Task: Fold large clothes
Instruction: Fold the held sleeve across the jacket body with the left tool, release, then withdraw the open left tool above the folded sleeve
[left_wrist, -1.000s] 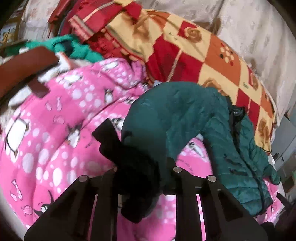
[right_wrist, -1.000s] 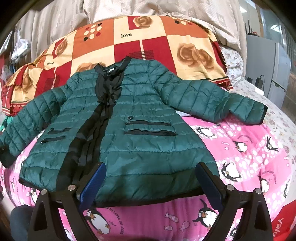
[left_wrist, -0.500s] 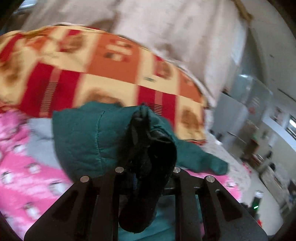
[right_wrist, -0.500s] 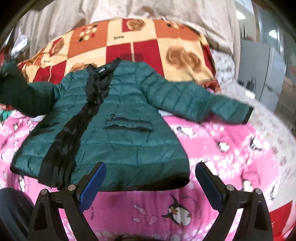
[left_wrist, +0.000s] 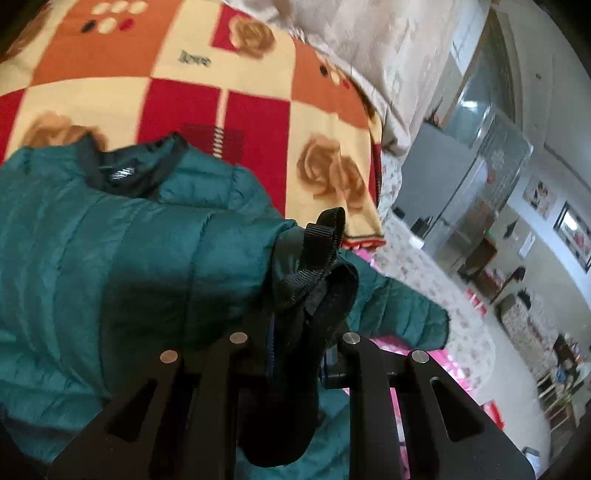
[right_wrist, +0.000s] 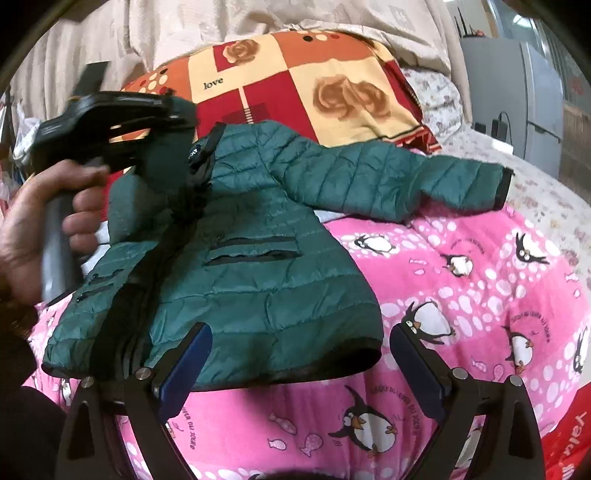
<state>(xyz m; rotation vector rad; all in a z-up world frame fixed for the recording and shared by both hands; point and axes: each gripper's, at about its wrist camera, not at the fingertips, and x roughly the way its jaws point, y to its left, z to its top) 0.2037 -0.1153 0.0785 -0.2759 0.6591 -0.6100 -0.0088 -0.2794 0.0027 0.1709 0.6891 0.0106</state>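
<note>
A dark green quilted jacket (right_wrist: 258, 266) lies face up on a pink penguin quilt (right_wrist: 480, 295). My left gripper (left_wrist: 295, 332) is shut on the black cuff (left_wrist: 314, 295) of the jacket's left sleeve and holds that sleeve lifted across the chest, near the collar (left_wrist: 125, 173). The left gripper also shows in the right wrist view (right_wrist: 177, 114), held in a hand. My right gripper (right_wrist: 299, 350) is open and empty, just above the jacket's hem. The right sleeve (right_wrist: 406, 181) lies stretched out to the right.
A red, orange and cream checked blanket (right_wrist: 295, 85) lies behind the jacket, with a beige cover (right_wrist: 258, 22) behind it. A grey cabinet (right_wrist: 517, 92) stands at the far right. A red item (right_wrist: 569, 435) sits at the quilt's near right edge.
My left gripper has carried the left sleeve up off the quilt and rightwards over the jacket's body. The right gripper has shifted slightly right, staying open by the hem.
</note>
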